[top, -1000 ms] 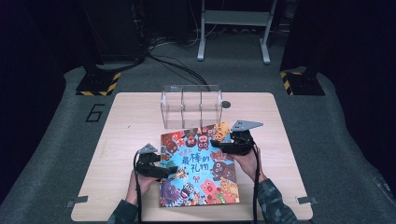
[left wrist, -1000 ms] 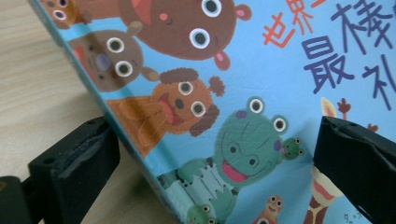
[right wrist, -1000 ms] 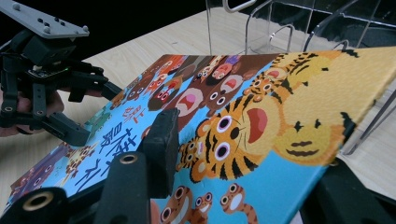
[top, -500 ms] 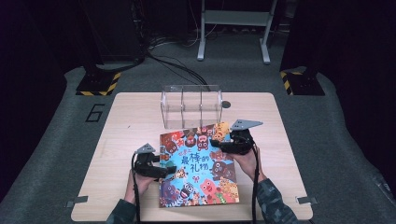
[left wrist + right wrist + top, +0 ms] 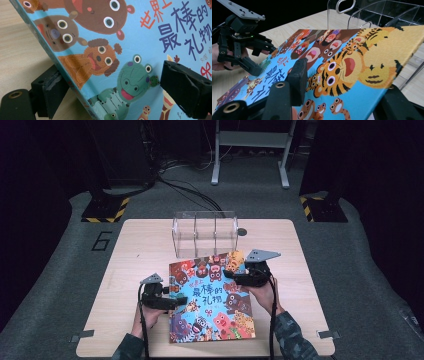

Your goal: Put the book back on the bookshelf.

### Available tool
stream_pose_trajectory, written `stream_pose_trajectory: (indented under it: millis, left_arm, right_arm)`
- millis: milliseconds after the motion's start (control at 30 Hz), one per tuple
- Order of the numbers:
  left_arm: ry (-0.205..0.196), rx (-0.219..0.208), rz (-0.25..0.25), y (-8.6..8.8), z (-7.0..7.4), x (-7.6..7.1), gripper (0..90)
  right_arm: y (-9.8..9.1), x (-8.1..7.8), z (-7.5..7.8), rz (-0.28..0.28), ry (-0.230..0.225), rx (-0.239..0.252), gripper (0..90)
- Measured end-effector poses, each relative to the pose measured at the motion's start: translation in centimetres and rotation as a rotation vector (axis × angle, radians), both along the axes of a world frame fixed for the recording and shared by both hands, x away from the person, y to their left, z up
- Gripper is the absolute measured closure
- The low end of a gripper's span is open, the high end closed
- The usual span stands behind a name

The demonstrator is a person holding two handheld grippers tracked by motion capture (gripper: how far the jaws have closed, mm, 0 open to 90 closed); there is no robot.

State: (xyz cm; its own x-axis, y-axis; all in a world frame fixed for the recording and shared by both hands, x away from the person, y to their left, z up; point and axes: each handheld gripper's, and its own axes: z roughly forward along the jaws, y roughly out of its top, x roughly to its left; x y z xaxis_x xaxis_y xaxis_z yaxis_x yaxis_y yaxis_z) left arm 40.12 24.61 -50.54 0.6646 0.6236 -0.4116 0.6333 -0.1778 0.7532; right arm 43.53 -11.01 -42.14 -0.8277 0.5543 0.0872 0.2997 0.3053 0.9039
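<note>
Book: picture book (image 5: 210, 297), long axis toward clear acrylic rack (image 5: 204, 233), tilted off tabletop (image 5: 125, 250).
Right tongs (image 5: 235, 276): clamped on far right corner, nearer the rack.
Left tongs (image 5: 176, 303): jaws straddle left edge, just been closing; probably not yet pressing.

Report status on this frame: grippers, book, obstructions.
Left gripper jaws astride left edge of picture book, just been closing, not yet clamped. Right gripper shut on its far right edge. Clear rack stands close behind the book.

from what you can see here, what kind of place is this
Probably a lab or studio set up for recording, not a home: a lone wooden table on grey carpet, black-and-yellow hazard-striped stand bases, loose cables on the floor, and dark surroundings.
</note>
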Motion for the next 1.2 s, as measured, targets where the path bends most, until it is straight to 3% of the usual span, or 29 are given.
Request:
stream_pose_trajectory:
  millis: [267,433,467,567,667,800,833,933,1200]
  left_arm:
    - [0.017,-0.021,-0.034,0.2,0.1,0.5,12.2]
    - [-0.003,-0.026,-0.027,0.4,0.3,0.4,14.5]
    - [-0.003,-0.026,-0.027,0.4,0.3,0.4,14.6]
    - [-0.023,-0.03,-0.022,0.5,0.5,0.3,15.3]
    - [-0.054,-0.018,0.0,0.6,0.7,0.4,16.8]
    - [-0.052,-0.008,-0.013,0.8,0.8,0.4,18.9]
    - [-0.044,-0.021,-0.005,0.8,0.9,0.3,19.4]
    - [-0.056,0.011,-0.006,0.6,1.2,0.2,19.7]
    - [-0.077,0.009,0.002,0.6,1.3,0.0,22.4]
  right_arm:
    - [-0.2,0.1,-0.1,0.013,-0.003,0.015,50.8]
    - [-0.2,0.6,-0.1,0.013,0.028,0.03,50.8]
    - [-0.1,0.7,0.0,0.005,0.053,0.028,50.9]
    - [0.0,0.8,0.3,0.007,0.051,0.021,50.8]
    - [0.2,1.6,0.5,-0.024,0.114,0.017,50.0]
    - [0.4,1.7,0.6,-0.035,0.132,0.004,49.5]
    - [0.3,1.7,0.6,-0.038,0.14,0.005,49.4]
    - [0.2,1.7,0.4,-0.051,0.164,0.012,49.0]
    - [-0.2,2.1,0.2,-0.057,0.198,0.016,48.2]
